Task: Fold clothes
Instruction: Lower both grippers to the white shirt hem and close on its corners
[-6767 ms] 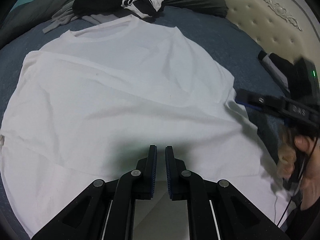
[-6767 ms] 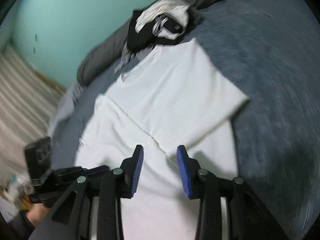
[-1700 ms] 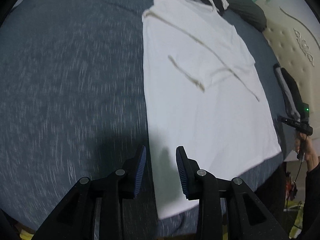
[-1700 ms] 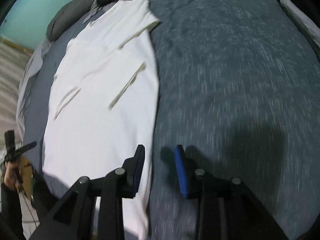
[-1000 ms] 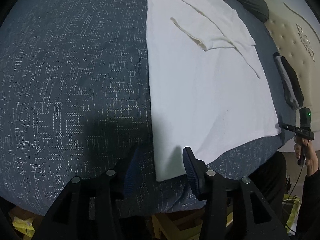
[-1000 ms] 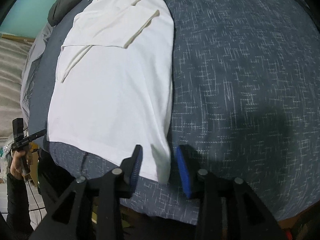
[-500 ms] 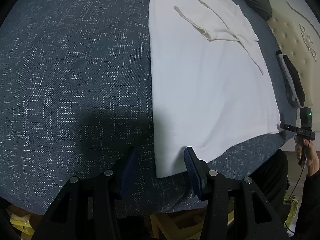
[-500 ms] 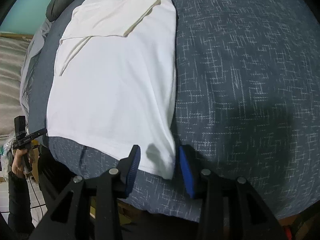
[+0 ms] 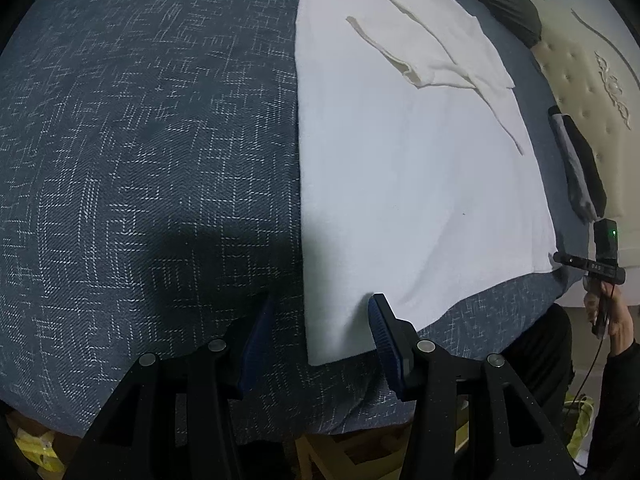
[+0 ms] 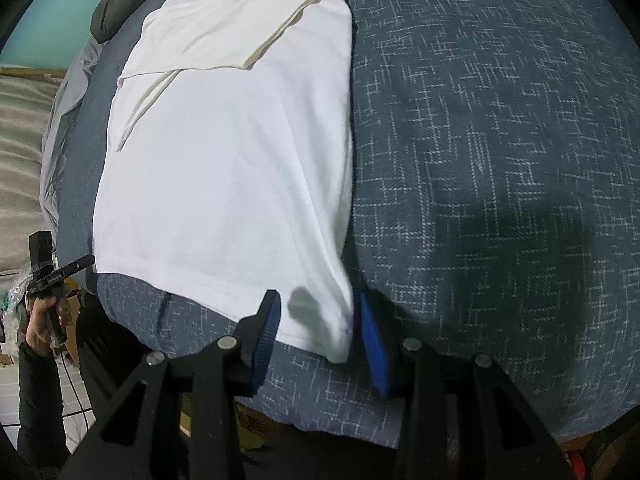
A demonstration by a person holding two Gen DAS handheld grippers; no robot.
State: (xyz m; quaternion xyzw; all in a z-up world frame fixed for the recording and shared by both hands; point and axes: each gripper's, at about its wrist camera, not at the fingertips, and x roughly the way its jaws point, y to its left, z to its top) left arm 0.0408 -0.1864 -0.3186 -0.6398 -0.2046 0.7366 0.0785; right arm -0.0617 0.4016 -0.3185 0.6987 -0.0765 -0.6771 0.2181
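Vs. a sec ago: both claws now lower over hem corners of white tee (image 9: 420, 168), which lies sleeves-in on blue bedspread (image 9: 140, 140). Means side folds done, bottom-up fold prob. next.

Left gripper (image 9: 320, 332): jaws apart, approx. half open, straddling hem corner at 6 o'clock; cloth between pads, not pinched.

Right gripper (image 10: 318, 330): jaws apart, somewhat narrower, straddling other hem corner (image 10: 332, 340) at 6 o'clock; right pad close to fabric edge, contact unclear. Nothing clamped yet.

Tee runs 6 to 12 o'clock toward dark pillow (image 9: 504, 0).
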